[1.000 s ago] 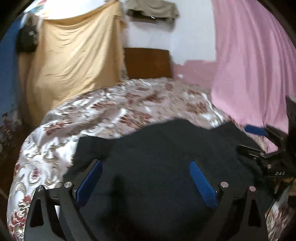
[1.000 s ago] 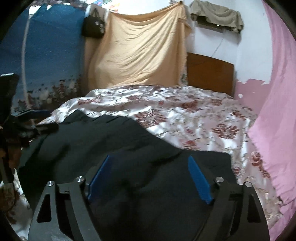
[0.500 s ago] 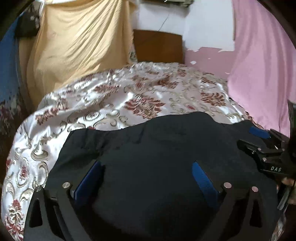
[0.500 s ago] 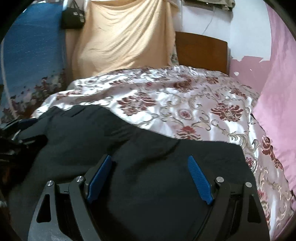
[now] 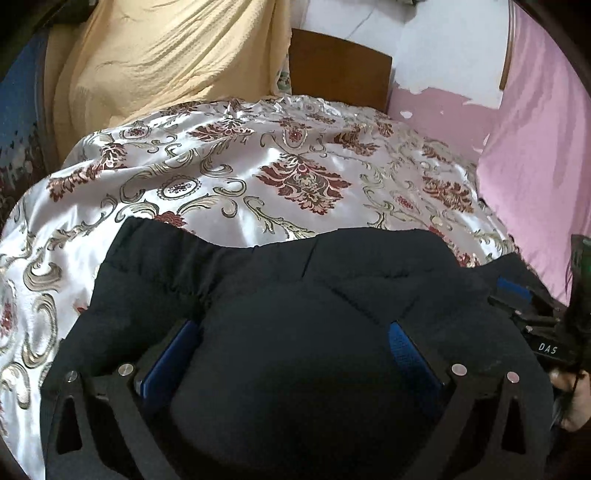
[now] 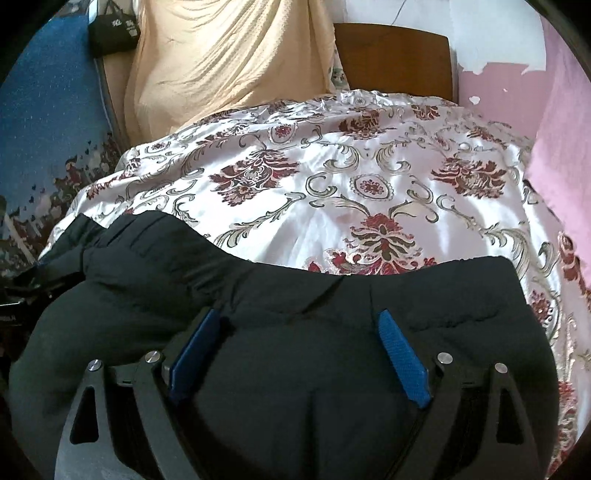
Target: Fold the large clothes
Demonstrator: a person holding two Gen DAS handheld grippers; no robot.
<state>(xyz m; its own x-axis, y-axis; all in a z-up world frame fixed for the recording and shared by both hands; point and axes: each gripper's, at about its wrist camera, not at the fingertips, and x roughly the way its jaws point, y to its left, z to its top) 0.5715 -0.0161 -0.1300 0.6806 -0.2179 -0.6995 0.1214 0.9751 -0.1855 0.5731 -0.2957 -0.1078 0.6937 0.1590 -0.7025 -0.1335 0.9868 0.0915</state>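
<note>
My view: bed with shiny floral bedspread [image 5: 295, 177]. Brown wooden headboard [image 5: 338, 70] against white wall with peeling pink paint [image 5: 443, 107]. Yellow cloth [image 6: 229, 62] hangs left, pink curtain [image 5: 535, 147] right, black bag [image 6: 114, 31] beside blue patterned hanging [image 6: 44, 122].

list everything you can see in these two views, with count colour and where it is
garment: one, black, spread on the near end of the bed, under both grippers
bedspread: one, shiny white with dark red flowers, covering the bed
headboard: one, brown wood, at the far end of the bed
yellow cloth: one, hanging left of the headboard
pink cloth: one, hanging on the right
blue cloth: one, hanging on the far left
bag: one, black, hanging top left
left gripper: black with blue pads, wide open over the garment
right gripper: same colours, jaws opening, garment bulging between them
</note>
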